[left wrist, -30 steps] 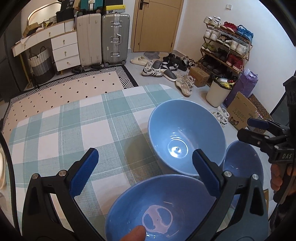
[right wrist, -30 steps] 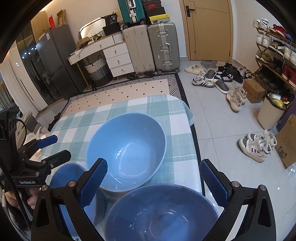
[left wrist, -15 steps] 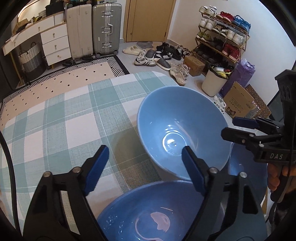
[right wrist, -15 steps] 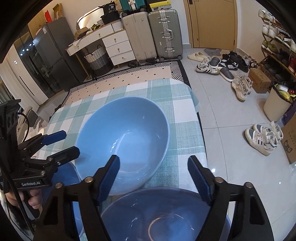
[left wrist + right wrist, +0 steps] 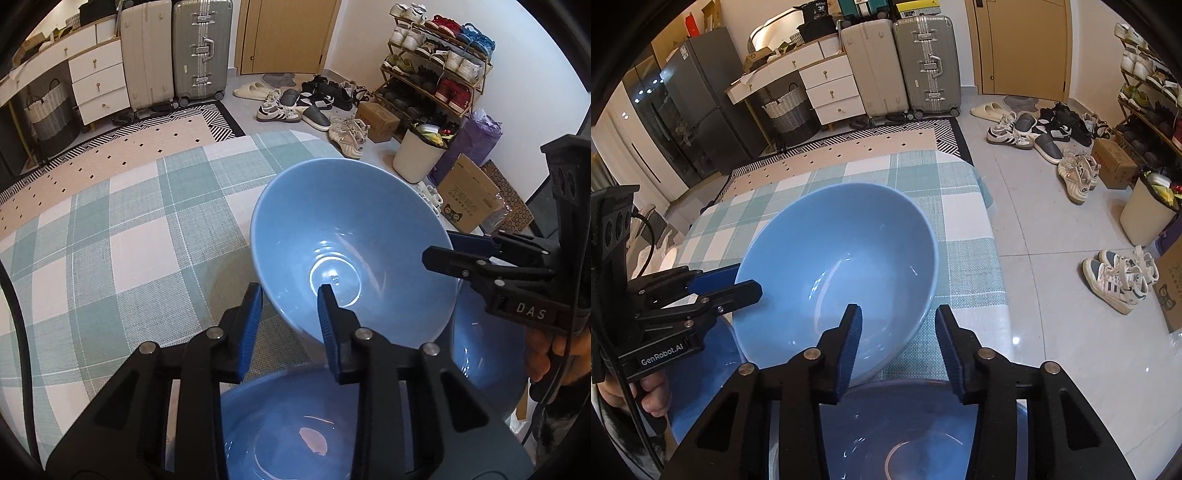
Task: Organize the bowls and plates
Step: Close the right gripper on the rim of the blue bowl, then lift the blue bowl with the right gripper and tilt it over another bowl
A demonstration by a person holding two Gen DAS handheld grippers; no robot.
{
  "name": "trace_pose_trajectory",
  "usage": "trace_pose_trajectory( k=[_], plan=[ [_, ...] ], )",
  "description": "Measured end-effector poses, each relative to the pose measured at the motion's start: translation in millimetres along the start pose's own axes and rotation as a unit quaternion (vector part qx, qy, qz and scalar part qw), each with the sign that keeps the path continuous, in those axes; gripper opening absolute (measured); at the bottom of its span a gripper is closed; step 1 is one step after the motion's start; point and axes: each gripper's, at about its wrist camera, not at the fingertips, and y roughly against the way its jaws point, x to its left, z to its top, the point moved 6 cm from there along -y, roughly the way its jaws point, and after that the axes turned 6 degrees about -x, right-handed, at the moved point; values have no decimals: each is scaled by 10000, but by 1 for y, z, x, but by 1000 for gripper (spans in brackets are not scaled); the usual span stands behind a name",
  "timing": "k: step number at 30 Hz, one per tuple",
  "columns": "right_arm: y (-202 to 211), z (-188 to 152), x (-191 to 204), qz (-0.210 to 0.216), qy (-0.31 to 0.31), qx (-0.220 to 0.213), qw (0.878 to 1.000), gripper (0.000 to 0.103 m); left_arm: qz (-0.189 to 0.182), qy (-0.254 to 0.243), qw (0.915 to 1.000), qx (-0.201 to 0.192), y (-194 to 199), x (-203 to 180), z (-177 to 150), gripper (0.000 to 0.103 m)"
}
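— How many bowls?
— Three, all blue, on the checked tablecloth (image 5: 129,240): left bowl (image 5: 288,424), middle bowl (image 5: 351,236), right bowl (image 5: 480,362).
— Grippers?
— Two, both just closing. The left gripper (image 5: 288,306) clamps the middle bowl's left rim. The right gripper (image 5: 897,325) straddles its right rim, contact unclear.

both grippers point steeply down; left gripper (image 5: 289,299) jaws just closing, pads straddling a rim; right gripper (image 5: 897,325) jaws also closing, wider gap, rim between; bare fingers (image 5: 652,400) on a handle
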Motion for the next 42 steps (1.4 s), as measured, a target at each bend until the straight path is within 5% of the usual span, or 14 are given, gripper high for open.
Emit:
trace_pose_trajectory(
  k=[9, 26, 42],
  plan=[
    [0, -1, -1, -156, 87, -58, 9998, 28, 52, 13, 10000, -26, 0, 4, 0, 19],
    [10, 2, 1, -281, 121, -219, 9993, 28, 82, -147, 9994, -301, 17, -4, 11, 18],
    [59, 14, 13, -326, 212, -669, 9970, 28, 169, -347, 9961, -789, 79, -26, 30, 19]
  ],
)
